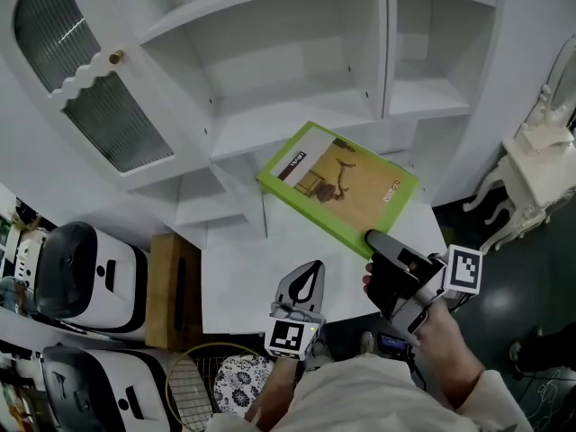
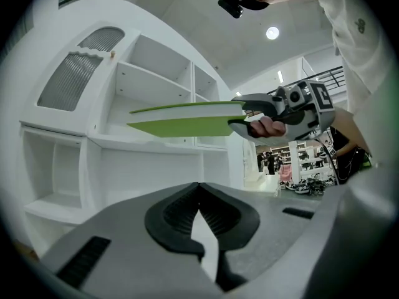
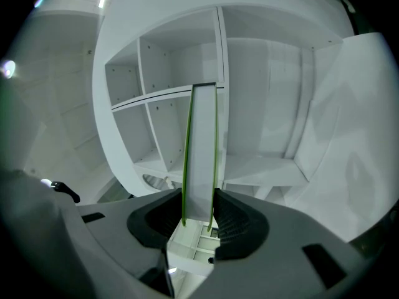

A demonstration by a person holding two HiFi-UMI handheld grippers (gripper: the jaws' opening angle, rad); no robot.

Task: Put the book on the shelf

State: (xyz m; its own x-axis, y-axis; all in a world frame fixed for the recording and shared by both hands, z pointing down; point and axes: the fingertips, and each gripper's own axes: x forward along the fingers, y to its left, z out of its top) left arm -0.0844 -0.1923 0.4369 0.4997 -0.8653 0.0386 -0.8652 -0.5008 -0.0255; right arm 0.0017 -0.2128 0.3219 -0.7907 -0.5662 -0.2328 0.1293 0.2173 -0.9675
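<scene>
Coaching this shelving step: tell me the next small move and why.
Probably ease the book forward onto the shelf: the right gripper clamps its edge between the jaws, and it hangs in the air, short of the shelf. The left gripper is shut, empty.

Shop/showroom: white shelf unit point(image 1: 297, 129), shoe displays point(image 2: 304, 184) in bkgd.
</scene>
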